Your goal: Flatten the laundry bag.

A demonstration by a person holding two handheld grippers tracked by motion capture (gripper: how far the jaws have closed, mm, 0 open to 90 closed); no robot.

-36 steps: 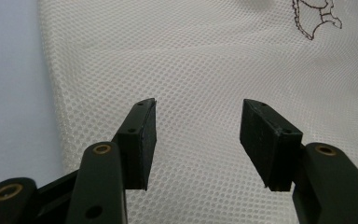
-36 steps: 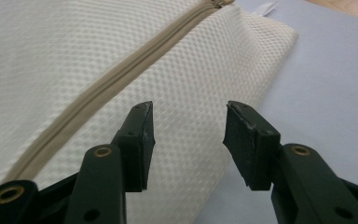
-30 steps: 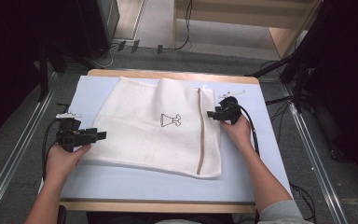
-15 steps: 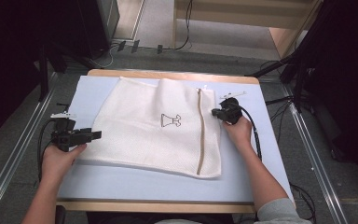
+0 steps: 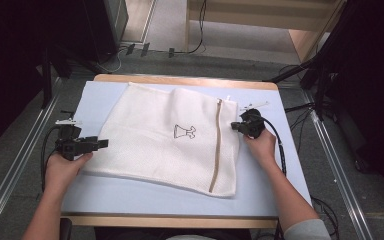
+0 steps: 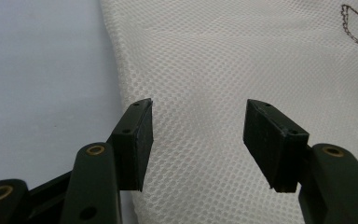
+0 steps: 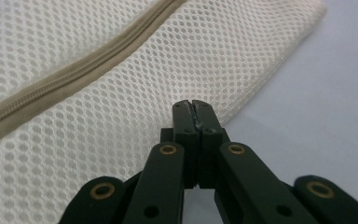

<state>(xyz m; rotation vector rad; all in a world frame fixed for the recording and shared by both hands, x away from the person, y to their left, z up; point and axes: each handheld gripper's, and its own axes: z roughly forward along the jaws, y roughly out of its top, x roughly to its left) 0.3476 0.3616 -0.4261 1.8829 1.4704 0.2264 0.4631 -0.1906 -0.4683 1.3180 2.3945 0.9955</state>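
Mesh laundry bag (image 5: 172,137) lies flat on the table (image 5: 265,195), between both grippers. Since a second ago, right gripper (image 7: 196,106) snapped closed at the bag's zipper-side edge; we judge it pinches mesh. Left gripper (image 6: 198,133) widened slightly, jaws apart over the opposite edge, gripping nothing. Right gripper view shows zipper (image 7: 74,74) weave; high view shows the printed logo (image 5: 185,132).

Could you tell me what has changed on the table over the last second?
The right gripper has shut its jaws at the right edge of the mesh laundry bag, apparently pinching the mesh. The left gripper has opened slightly and slid a little inward over the bag's left edge, holding nothing. The bag and the light blue mat lie as before.
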